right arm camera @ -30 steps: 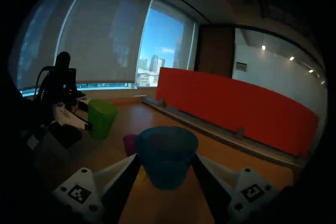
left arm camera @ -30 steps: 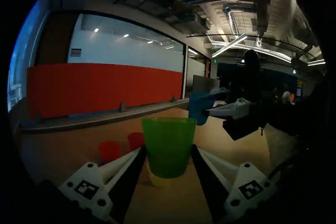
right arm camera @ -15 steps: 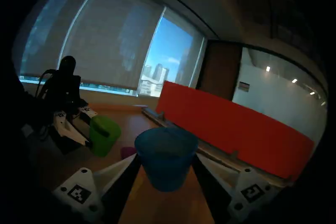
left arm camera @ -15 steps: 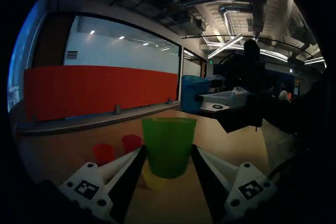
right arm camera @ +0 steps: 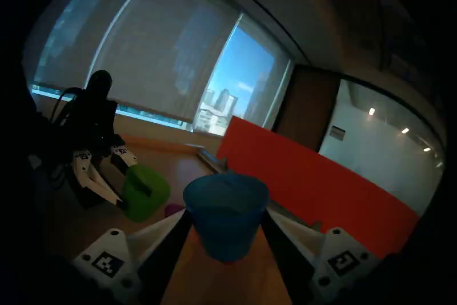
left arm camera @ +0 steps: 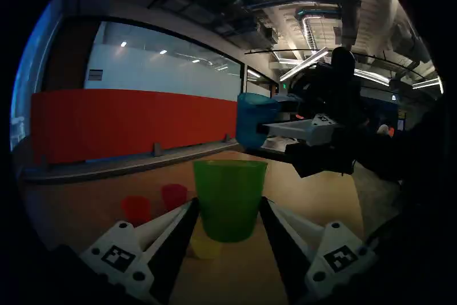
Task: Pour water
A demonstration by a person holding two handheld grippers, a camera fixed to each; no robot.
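In the left gripper view my left gripper [left arm camera: 228, 213] is shut on a green cup [left arm camera: 229, 199], held upright above the wooden table [left arm camera: 297, 191]. Beyond it the blue cup [left arm camera: 251, 119] hangs higher, tipped toward the green cup, in the right gripper's white fingers [left arm camera: 291, 129]. In the right gripper view my right gripper [right arm camera: 227, 228] is shut on that blue cup [right arm camera: 226, 216], with water inside. The green cup [right arm camera: 144, 192] sits lower left there, held by the left gripper's fingers [right arm camera: 97, 182].
Two small red cups [left arm camera: 136, 209] [left arm camera: 174, 195] and a yellow cup [left arm camera: 204, 244] stand on the table behind and under the green cup. A purple cup [right arm camera: 173, 210] peeks beside the blue cup. A red wall panel [left arm camera: 131, 119] lines the table's far edge.
The right gripper has lifted the blue cup higher, brought it left toward the green cup and tilted it. The green cup has held its place in my left gripper.
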